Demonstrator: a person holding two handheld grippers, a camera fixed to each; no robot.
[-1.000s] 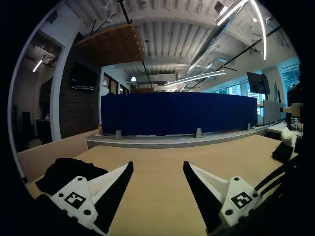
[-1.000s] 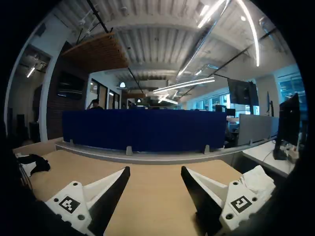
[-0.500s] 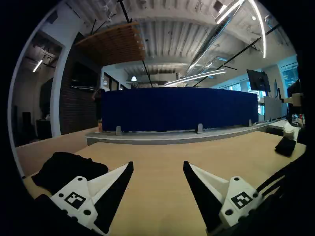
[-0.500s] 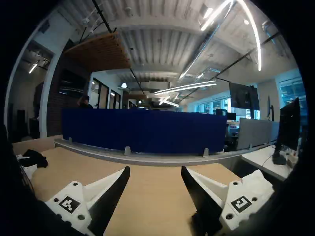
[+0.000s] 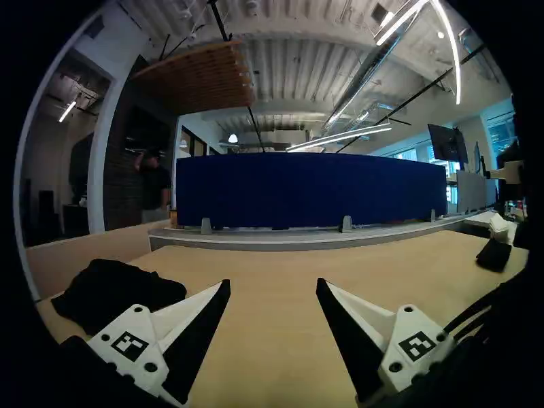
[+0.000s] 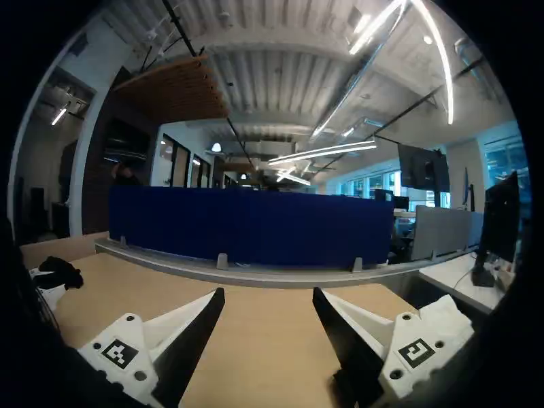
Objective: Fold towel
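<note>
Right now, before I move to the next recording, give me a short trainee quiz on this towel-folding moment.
1. True or false: the left gripper is shut on the crumpled black towel.
2. In the left gripper view, the towel lies: A) between the two fingers; B) on the wooden table, off to the left of both fingers; C) on a chair.
3. Fill in: the right gripper is ___ and holds nothing.

Key: 1 false, the left gripper is open and apart from the towel; 2 B; 3 open.
</note>
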